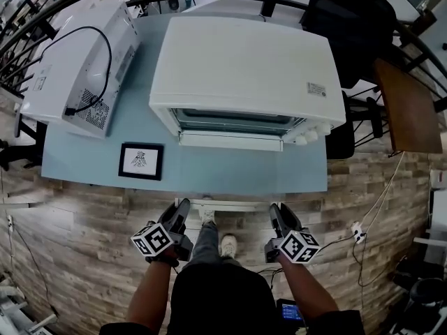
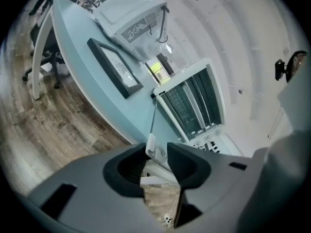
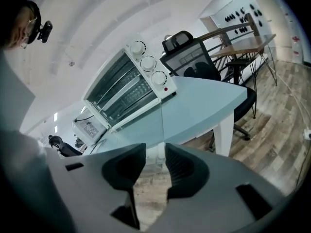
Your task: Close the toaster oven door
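So the white toaster oven (image 1: 244, 61) sits at the upper middle of the head view, on the pale blue table (image 1: 209, 176), with its knobs (image 1: 311, 135) at the right end of its front. Honestly, the glass door (image 1: 237, 122) already looks flat against the front, shut or very close to it, though I can't say it's fully seated. Both tools are way back at the bottom of the frame, over the wood floor and well apart from the oven. The left gripper (image 1: 180, 211) and right gripper (image 1: 279, 211) each have their jaws only a narrow gap apart, with nothing between them. If the door still needs a nudge, I'd go for the white bar (image 1: 230, 142) across the front, which I take to be the handle. It's stiff metal and glass on a hinge, fairly light, probably slick-painted, so push flat and gently rather than pinching, and don't slam the glass.
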`<state>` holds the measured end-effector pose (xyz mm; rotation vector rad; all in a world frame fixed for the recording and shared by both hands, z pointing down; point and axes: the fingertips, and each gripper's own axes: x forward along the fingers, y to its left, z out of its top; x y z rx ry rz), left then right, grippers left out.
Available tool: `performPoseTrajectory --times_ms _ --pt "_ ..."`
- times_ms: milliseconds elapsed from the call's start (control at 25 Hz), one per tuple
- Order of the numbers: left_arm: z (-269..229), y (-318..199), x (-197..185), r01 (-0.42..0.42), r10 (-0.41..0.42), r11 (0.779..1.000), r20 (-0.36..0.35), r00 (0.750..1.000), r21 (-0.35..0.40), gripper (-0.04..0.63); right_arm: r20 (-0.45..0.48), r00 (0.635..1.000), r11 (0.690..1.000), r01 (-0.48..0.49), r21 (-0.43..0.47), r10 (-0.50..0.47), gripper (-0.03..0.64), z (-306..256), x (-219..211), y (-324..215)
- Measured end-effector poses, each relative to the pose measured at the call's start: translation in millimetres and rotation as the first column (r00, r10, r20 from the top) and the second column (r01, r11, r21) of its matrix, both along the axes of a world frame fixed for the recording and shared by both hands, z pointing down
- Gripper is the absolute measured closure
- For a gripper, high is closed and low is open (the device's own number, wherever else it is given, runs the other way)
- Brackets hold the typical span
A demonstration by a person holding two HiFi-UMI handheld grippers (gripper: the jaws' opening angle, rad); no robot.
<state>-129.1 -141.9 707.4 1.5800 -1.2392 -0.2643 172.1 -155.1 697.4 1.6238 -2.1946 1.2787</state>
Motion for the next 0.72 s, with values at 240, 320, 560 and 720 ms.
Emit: performPoseTrajectory --times_ms 240,320,560,720 --pt "-29.9 0.1 -0.7 0.033 -0.033 0.999 -0.003 0.999 0.027 0.457 0.057 0.998 0.999 0.008 0.034 -0.010 0.492 -30.0 0.5 0.0" --pt "-43.2 -2.3 -1.3 0.049 -0.048 0.998 -0.018 0.999 0.050 0.457 0.080 0.997 0.999 0.005 0.045 -0.009 0.489 -41.4 0.1 -1.6" --pt "-78.3 -9.4 -10.7 0.090 -0.090 0.993 -0.008 0.996 0.082 0.457 0.137 0.990 0.994 0.027 0.103 -0.041 0.474 -80.6 -1.5 -10.8" --pt "-100.4 -21.1 -13.2 0.110 -0.109 0.987 -0.021 0.994 0.116 0.457 0.182 0.982 0.990 0.017 0.139 -0.043 0.463 -104.2 -0.5 -23.1"
